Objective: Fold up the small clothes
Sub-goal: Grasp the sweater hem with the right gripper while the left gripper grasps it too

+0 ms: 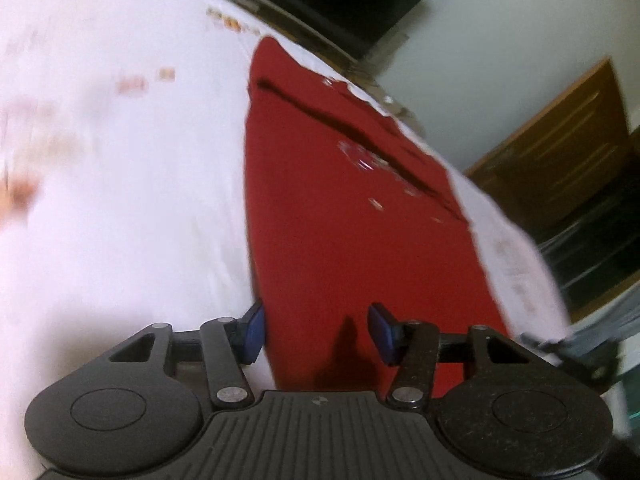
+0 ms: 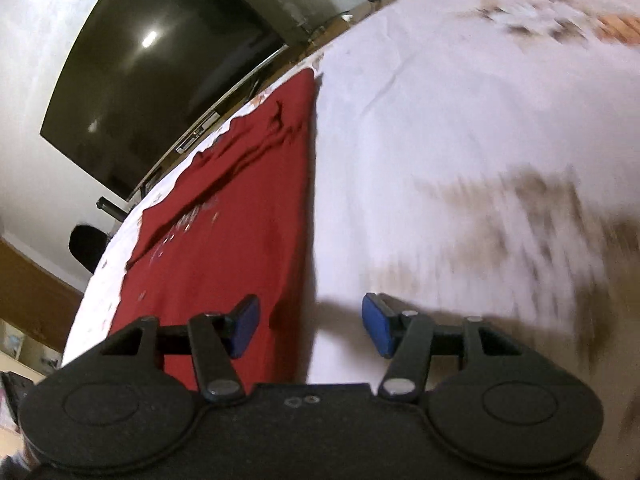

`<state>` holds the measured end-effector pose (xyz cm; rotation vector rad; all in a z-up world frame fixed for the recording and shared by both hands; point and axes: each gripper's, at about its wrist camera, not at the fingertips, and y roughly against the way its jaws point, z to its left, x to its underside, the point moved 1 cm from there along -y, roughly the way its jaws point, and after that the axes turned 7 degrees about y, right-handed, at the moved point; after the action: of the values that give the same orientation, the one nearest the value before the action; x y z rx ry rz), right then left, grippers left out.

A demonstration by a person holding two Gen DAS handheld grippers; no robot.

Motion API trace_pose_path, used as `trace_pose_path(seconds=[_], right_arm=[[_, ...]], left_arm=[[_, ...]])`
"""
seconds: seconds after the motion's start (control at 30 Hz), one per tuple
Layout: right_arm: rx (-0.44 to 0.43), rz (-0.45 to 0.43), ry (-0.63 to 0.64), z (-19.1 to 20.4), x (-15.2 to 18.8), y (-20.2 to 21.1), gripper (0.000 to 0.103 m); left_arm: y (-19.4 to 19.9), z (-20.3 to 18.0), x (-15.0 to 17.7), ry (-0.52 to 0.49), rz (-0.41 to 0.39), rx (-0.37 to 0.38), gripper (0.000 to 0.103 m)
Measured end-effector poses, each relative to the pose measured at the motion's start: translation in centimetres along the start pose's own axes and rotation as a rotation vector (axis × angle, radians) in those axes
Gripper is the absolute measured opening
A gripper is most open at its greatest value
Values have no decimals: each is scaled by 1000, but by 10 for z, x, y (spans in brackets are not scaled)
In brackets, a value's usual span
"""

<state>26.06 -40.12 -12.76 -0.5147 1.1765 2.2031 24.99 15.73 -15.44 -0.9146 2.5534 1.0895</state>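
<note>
We look forward along our two grippers at a red garment (image 1: 352, 216) lying flat on a white patterned cloth (image 1: 120, 200). Both pictures are blurred, so fine detail is lost.

From the left wrist view, our left gripper (image 1: 318, 332) stands wide apart, its blue-padded fingers (image 1: 254, 330) holding nothing. The garment stretches straight ahead of this gripper and away toward the upper right. Its near end lies directly between and beneath the fingers, with the garment's left edge running just inside the left finger. A dark crease runs diagonally across the far half of the garment, with small pale markings, too blurred to read, beside it. Whether the fingers touch the fabric we cannot tell.

From the right wrist view, our right gripper (image 2: 310, 328) is also spread wide and empty, its blue pads (image 2: 376, 328) well apart. Here the same garment (image 2: 224, 220) lies ahead and to the left. Its right edge runs forward through the gap between the fingers, so the left finger sits over red fabric and the right finger over the white cloth (image 2: 440, 120). The far part of the garment shows rumpled folds.

Beyond the garment, to the upper left of this gripper, a dark television screen (image 2: 160, 72) stands against a pale wall.
</note>
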Motion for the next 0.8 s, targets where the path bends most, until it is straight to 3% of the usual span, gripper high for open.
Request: trace_pose_path(seconds=[0.2,0.27,0.4,0.5,0.53,0.57,0.63,0.7,0.8], right_arm=[[-91,86,-89,27,49,18,52],[-134,122,-118,36,64,16,47],[-163,96,-177,44,72,4,41],[-183,84,-235,41,68,-7,29],[-189,82,-238,42,65,-12,22],[-191,81,-229,44,62,-16,14],[-166,92,-212,44,61,-21,6],[-152,70,-171,51,61,-17,6],[-154,16,-94,64,55,1,5]], left_arm=[[13,16,47,137,25,159,54],[11,19,48,144,19,179,53],[0,22,39,177,31,226,53],[-9,18,38,153,48,213,43],[-12,17,37,148,49,206,36],[-16,18,37,153,47,191,22],[-19,19,37,169,44,156,3],[-8,17,37,141,-6,166,3],[15,10,38,100,-81,249,3]])
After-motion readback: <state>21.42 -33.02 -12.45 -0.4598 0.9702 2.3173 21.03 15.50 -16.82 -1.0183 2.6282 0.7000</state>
